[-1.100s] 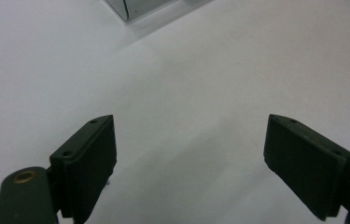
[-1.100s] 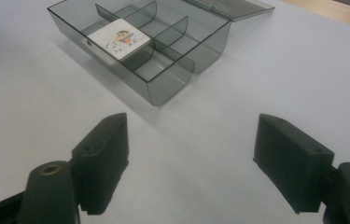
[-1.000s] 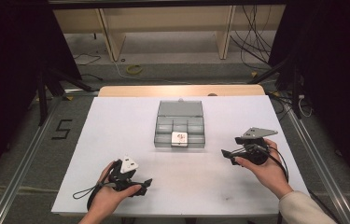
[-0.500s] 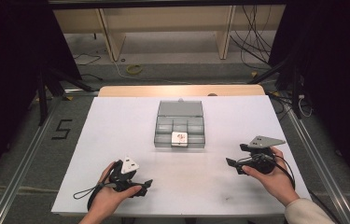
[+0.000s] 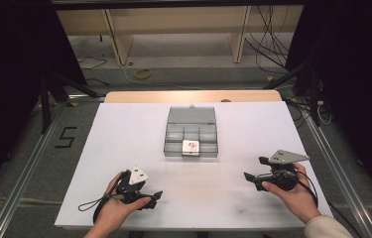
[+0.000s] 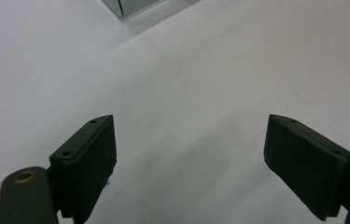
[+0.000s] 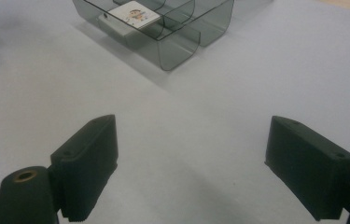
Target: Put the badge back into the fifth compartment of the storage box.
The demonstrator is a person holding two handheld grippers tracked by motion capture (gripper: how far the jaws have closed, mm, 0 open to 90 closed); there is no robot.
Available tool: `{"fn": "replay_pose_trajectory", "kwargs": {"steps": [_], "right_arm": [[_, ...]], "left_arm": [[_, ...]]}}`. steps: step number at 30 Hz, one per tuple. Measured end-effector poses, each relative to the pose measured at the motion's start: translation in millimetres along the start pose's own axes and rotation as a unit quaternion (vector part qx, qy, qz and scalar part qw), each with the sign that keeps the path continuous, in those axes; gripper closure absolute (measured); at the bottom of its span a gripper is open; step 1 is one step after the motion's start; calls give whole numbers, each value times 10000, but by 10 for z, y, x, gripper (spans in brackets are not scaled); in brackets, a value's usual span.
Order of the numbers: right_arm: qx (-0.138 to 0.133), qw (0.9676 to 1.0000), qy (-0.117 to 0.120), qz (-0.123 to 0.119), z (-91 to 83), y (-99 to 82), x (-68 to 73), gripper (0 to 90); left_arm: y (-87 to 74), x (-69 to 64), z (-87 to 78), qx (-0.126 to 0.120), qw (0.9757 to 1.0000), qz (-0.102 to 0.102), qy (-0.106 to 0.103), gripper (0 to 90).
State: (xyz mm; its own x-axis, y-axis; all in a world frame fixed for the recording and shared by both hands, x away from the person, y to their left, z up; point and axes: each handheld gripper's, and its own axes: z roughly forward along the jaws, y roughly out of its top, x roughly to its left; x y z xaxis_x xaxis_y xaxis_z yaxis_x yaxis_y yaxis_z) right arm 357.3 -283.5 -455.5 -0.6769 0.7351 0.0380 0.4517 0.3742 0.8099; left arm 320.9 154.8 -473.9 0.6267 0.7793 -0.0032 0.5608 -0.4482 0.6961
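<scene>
Two grippers sit low near the near edge of the white counter [image 5: 124, 129], both empty. Left gripper [image 5: 146, 198] is by the near-left corner area, fingers [image 6: 86, 163] spread wide apart over bare counter, nothing between them. Right gripper [image 5: 254, 171] is toward the near-right side, fingers [image 7: 88, 163] also wide apart, pointed roughly at the box.

Midway across the counter, about centred between left and right edges, stands the clear compartment box [image 5: 192, 135], lid open and tipped back toward the far edge. A small white card case [image 5: 191, 147] (printed picture on top) lies in the front middle compartment, about level with the box rim; in the right gripper view it shows as case [image 7: 133, 15] near the front wall of box [image 7: 182, 39].

Judged step: reach for the box and the case in it. Right gripper looks better placed, since the box already lies ahead of its fingers. To do it well: keep the fingers apart on approach, come in from above the front wall rather than pushing into it (light box, likely to slide on the smooth counter). Straddle the case across its narrow sides, close only once both fingers are past its edges. Left gripper could steady the box's left wall, touching gently. Lift straight up to clear the dividers.
</scene>
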Motion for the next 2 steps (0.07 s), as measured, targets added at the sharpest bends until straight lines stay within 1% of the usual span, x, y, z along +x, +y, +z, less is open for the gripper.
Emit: {"fn": "replay_pose_trajectory", "kwargs": {"steps": [2], "right_arm": [[3,10000,3,-1,-1,-6,-2,173]], "left_arm": [[1,-1,3,1,10000,-8,-6,163]]}}
